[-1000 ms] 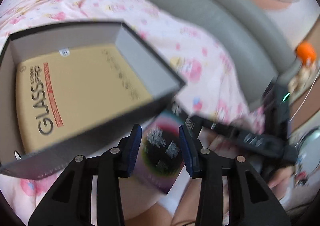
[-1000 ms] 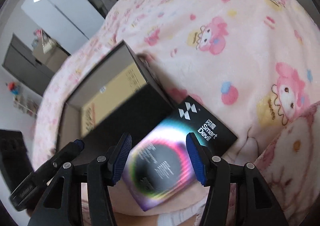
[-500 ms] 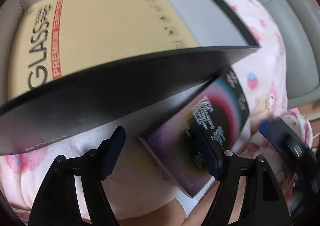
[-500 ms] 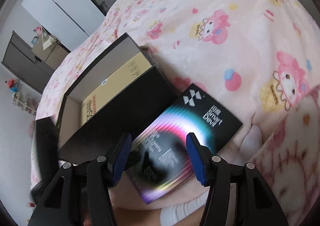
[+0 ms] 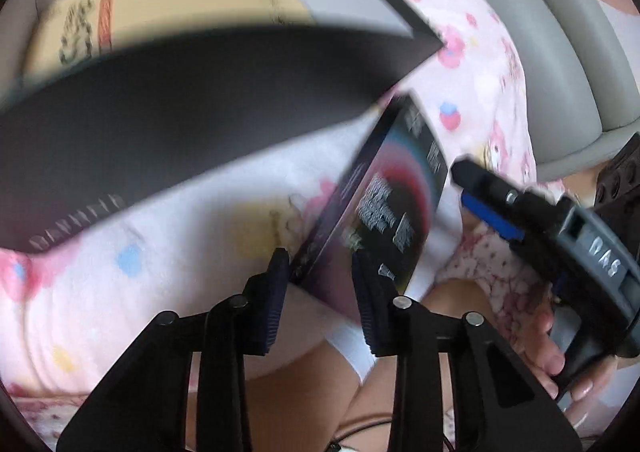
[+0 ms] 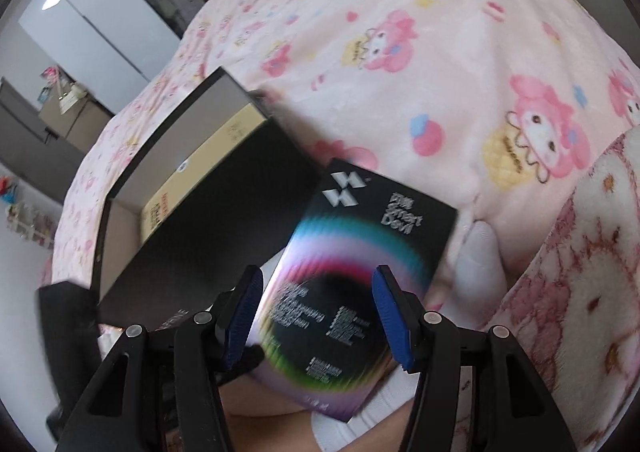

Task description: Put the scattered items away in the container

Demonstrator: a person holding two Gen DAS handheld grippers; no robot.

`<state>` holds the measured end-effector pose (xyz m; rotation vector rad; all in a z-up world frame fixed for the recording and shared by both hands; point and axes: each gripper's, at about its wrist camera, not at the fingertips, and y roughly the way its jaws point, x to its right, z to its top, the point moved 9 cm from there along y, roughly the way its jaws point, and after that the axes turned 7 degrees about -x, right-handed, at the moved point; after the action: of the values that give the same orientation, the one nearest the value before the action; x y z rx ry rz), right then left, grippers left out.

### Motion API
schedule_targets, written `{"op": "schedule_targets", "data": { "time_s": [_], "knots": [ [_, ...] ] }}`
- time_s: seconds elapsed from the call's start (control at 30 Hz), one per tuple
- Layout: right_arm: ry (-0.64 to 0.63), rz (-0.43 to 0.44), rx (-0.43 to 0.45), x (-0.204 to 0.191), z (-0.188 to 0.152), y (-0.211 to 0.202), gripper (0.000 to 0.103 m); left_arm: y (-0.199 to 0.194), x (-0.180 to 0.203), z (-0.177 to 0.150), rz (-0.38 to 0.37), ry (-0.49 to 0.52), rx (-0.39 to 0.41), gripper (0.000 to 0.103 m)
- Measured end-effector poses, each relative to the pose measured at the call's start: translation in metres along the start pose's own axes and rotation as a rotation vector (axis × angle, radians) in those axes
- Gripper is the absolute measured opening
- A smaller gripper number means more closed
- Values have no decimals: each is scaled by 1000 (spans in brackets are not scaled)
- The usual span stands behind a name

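Black packet [image 5: 384, 208] between closing left gripper [image 5: 320, 292] fingers.

a soft pink blanket with cartoon bunnies [image 6: 460, 64] covers the bed. an open black cardboard box [image 6: 208, 228] sits on the blanket, toward its left side in the right wrist view. a flat yellow packet with black and red letters [image 5: 168, 12] lies inside the box. just beside the box, a flat black packet with a rainbow ring [image 6: 360, 260] lies tilted, its far end on the blanket.
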<state>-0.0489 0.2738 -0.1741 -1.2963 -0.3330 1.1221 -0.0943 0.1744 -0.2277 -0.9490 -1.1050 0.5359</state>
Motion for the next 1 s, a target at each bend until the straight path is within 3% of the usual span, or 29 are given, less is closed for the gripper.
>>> {"op": "schedule_targets", "data": {
  "time_s": [0.07, 0.23, 0.47, 0.7, 0.77, 0.87, 1.0],
  "knots": [
    [10, -5, -8, 2, 1, 2, 55, -4, -3, 14, 20, -16, 31, 45],
    [65, 42, -85, 8, 6, 16, 56, 12, -3, 39, 27, 18, -13, 47],
    [89, 53, -112, 18, 14, 30, 56, 46, 13, 25, -1, 84, -110, 55],
    [-13, -14, -110, 14, 7, 42, 57, 61, 26, 23, -17, 92, -108, 56],
    [-15, -19, -112, 14, 6, 42, 57, 59, 31, 21, -16, 123, -97, 50],
    [-66, -1, -107, 6, 4, 37, 57, 40, 39, 14, -72, 146, -55, 34],
    [-110, -3, -73, 0, -2, 30, 61, 21, 43, -2, -27, 139, -7, 30]
  ]
}}
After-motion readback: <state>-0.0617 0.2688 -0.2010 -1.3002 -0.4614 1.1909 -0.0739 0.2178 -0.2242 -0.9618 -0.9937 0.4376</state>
